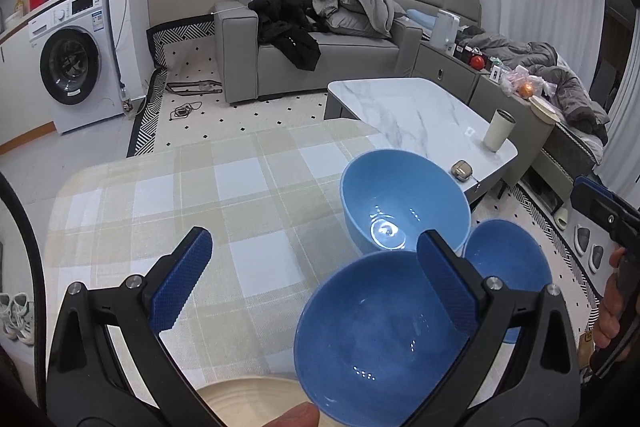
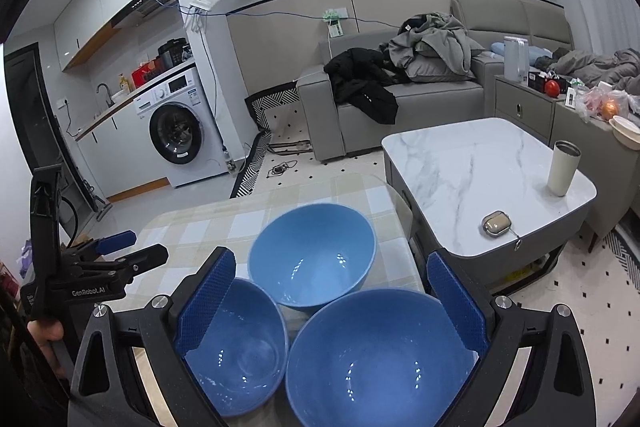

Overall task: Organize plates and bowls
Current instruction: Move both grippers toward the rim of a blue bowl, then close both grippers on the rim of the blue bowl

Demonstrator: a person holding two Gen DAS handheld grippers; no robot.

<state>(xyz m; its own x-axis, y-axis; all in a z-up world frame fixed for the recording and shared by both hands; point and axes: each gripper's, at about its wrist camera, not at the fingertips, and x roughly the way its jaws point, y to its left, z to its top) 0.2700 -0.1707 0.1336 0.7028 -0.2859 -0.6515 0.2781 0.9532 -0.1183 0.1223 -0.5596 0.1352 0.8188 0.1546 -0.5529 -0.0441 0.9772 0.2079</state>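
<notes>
On the table with the pale checked cloth [image 1: 160, 195] stand three blue bowls, close together near the cloth's edge that faces the white marble coffee table [image 2: 472, 167]. Taking the pale blue, deep bowl [image 2: 312, 255] as the landmark: it sits farthest along the cloth, nearest the coffee table. Just in front of it, touching or nearly touching its wall, are the wide darker blue bowl [image 2: 376, 359] and, beside that one, the smaller darker blue bowl [image 2: 236, 351]. All three are upright and empty.

A round cream plate [image 1: 248, 399] shows only as a rim at the bottom of the left wrist view, on the near side of the bowls, well short of the pale blue one.

The left gripper [image 1: 316, 279] hangs above the cloth with its blue-padded fingers wide apart, one pad over a darker bowl, nothing between them. The right gripper [image 2: 332, 295] is likewise spread wide above the two darker bowls, gripping neither.

Beyond the pale blue bowl, on the coffee table, stand a cream tumbler [image 2: 563, 169] and a small beige case [image 2: 496, 223].
</notes>
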